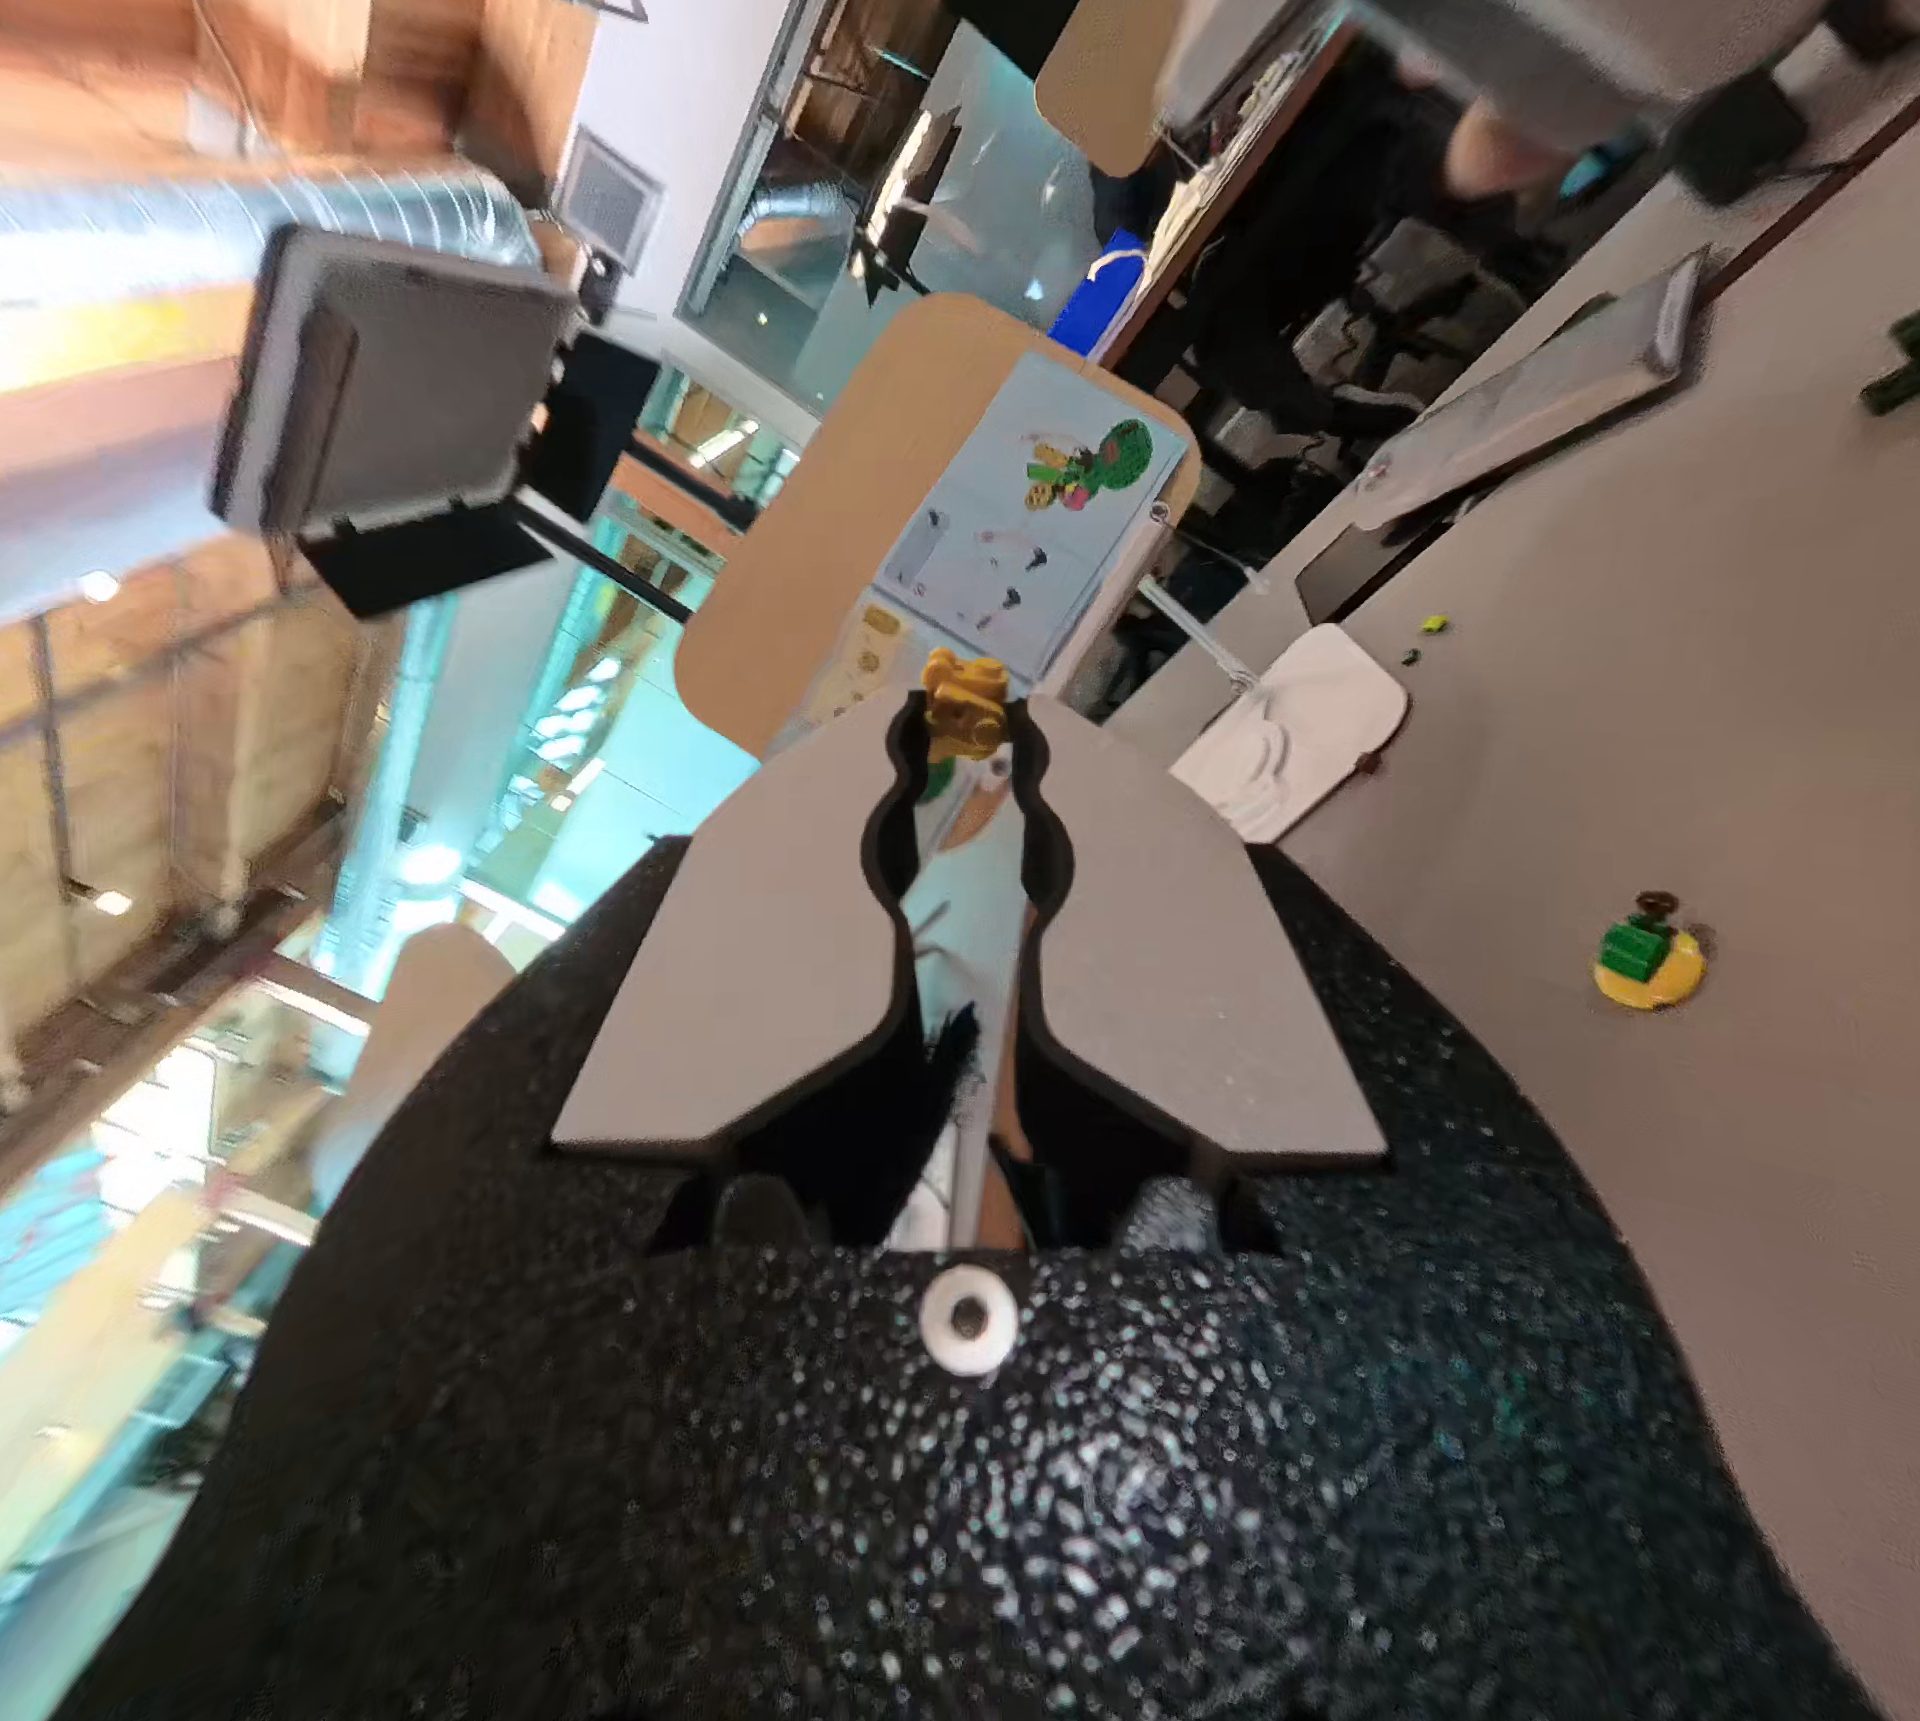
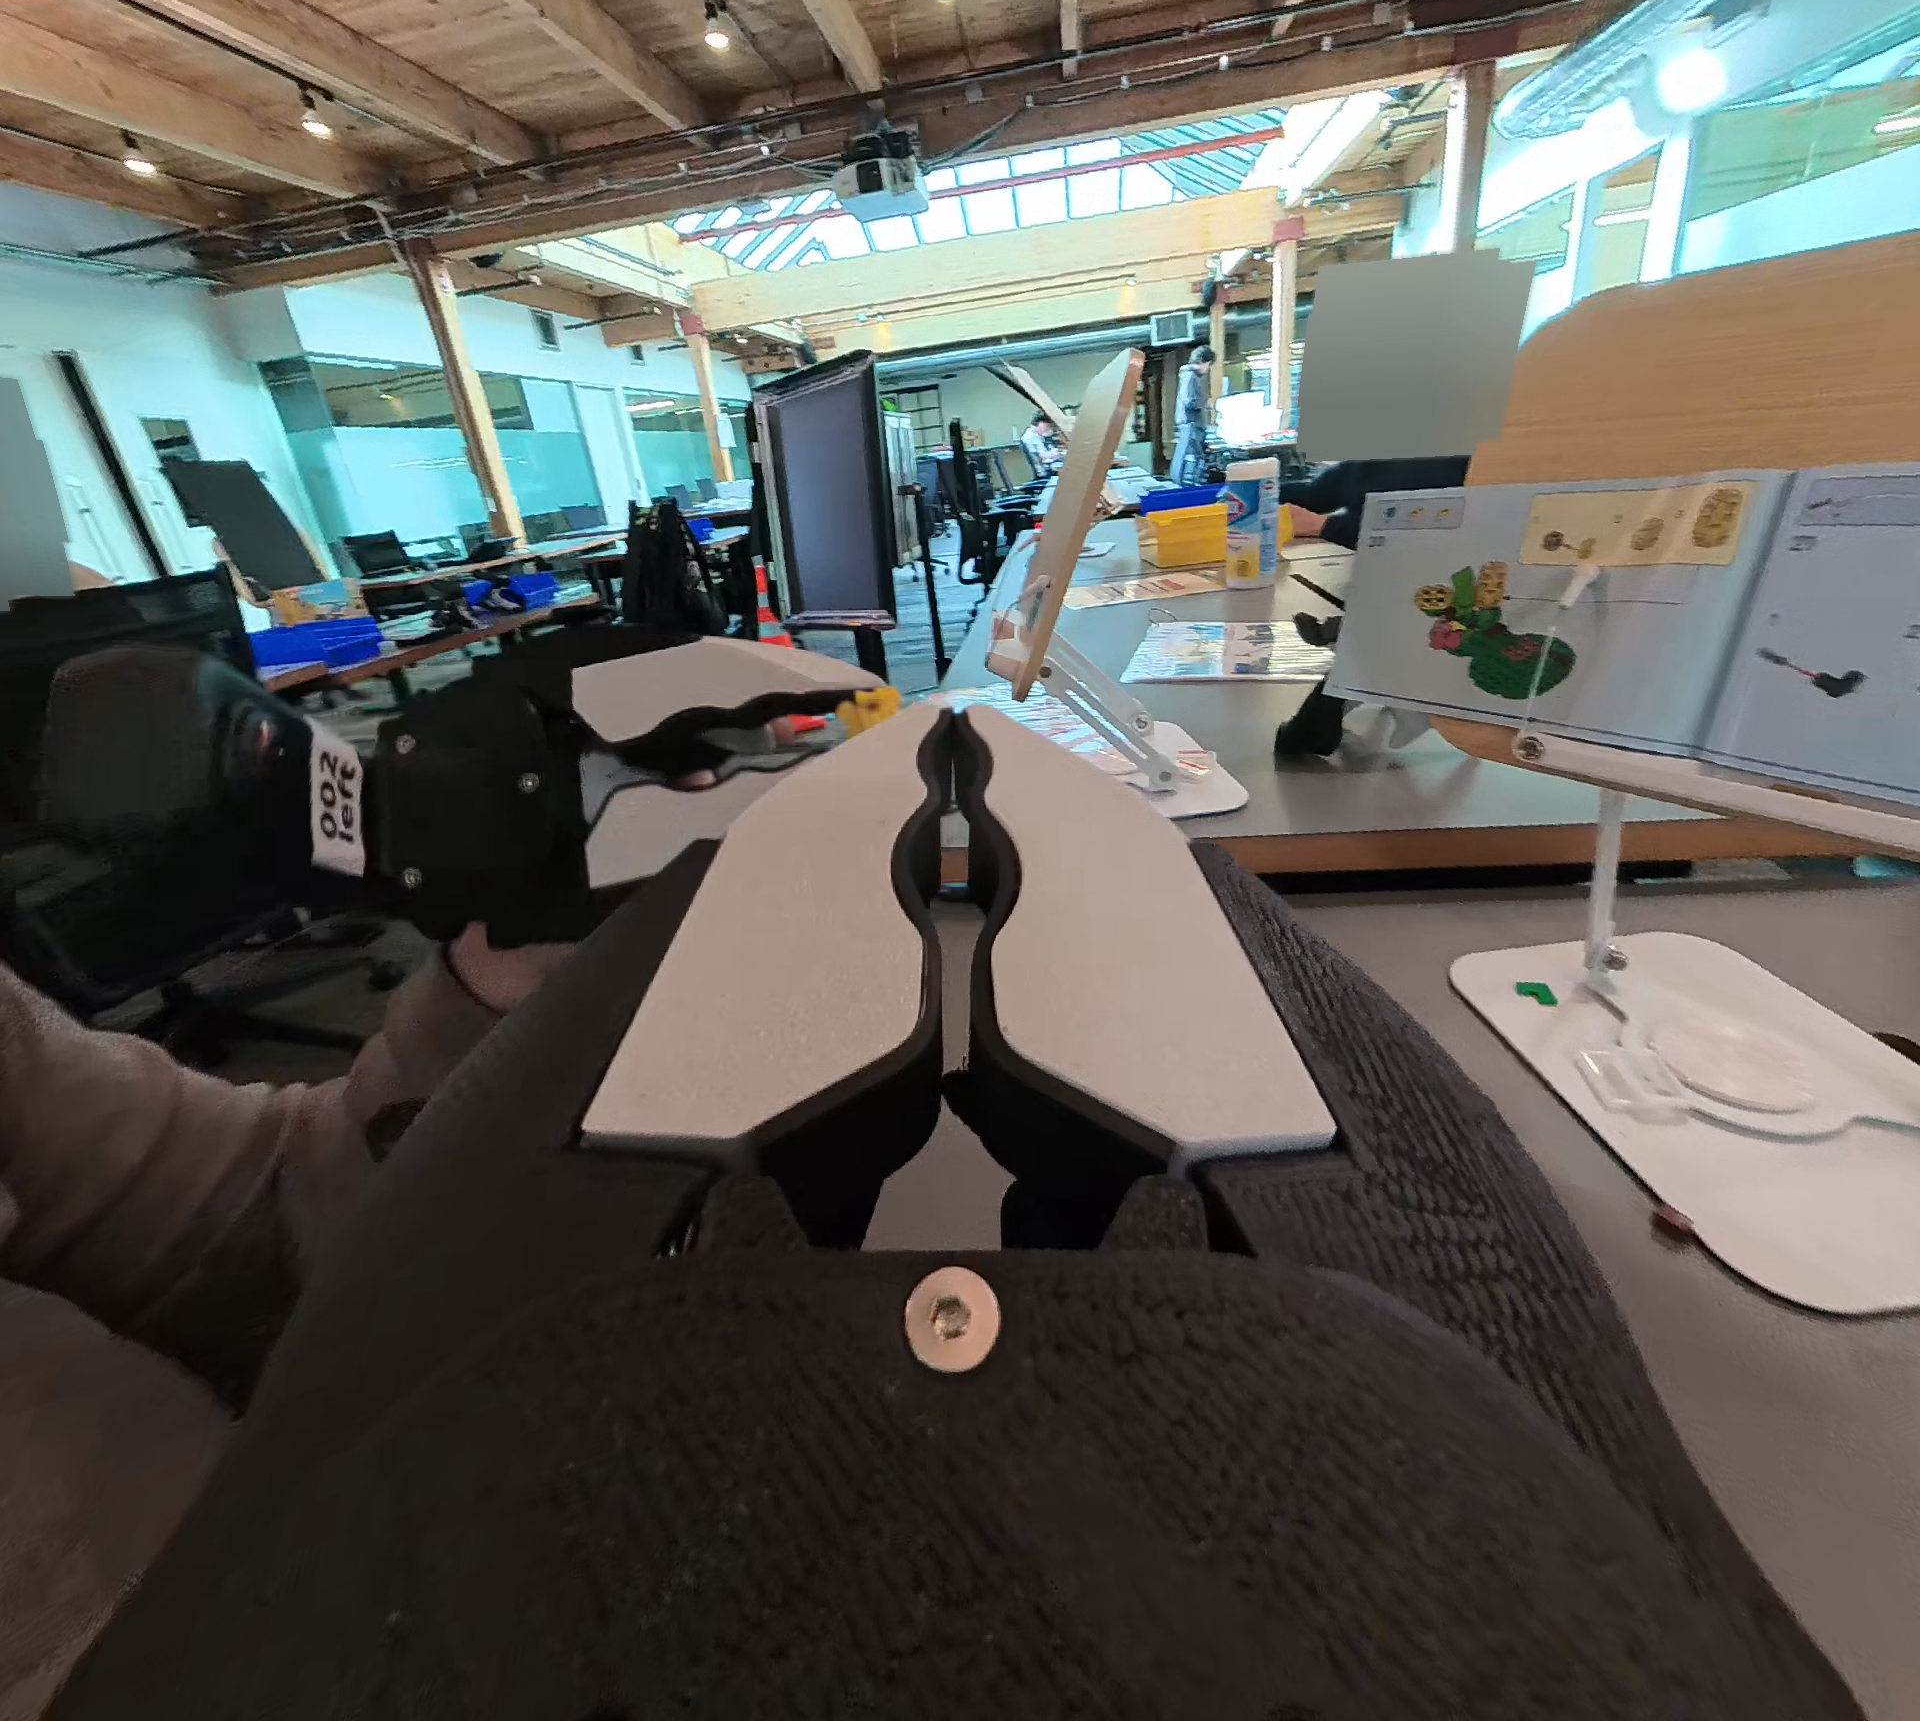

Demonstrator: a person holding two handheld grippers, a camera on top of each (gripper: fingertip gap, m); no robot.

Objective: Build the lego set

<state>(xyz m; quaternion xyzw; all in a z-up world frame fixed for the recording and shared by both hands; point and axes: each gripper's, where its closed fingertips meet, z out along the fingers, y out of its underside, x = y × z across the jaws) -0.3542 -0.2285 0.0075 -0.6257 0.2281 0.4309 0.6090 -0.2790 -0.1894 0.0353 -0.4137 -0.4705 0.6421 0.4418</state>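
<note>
We saw the grey worktop (image 1: 1558,736) carrying the instruction booklet (image 2: 1621,622) on its white stand, with a small green-and-yellow assembly (image 1: 1647,952) lying well off to the side. The left gripper (image 1: 966,721) was raised off it, its jaws clamped on a yellow lego piece (image 1: 964,703) jutting forward past the tips. The right gripper (image 2: 953,721) had its jaws clenched on nothing, just beside that piece, so we judged it the nearer to work on it.

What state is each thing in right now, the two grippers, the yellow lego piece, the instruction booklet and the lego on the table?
left gripper: shut on the yellow lego piece, held up off the table.
right gripper: shut, holding nothing.
instruction booklet: open, propped on its white stand.
yellow and green lego assembly: resting on the table, untouched.
</note>
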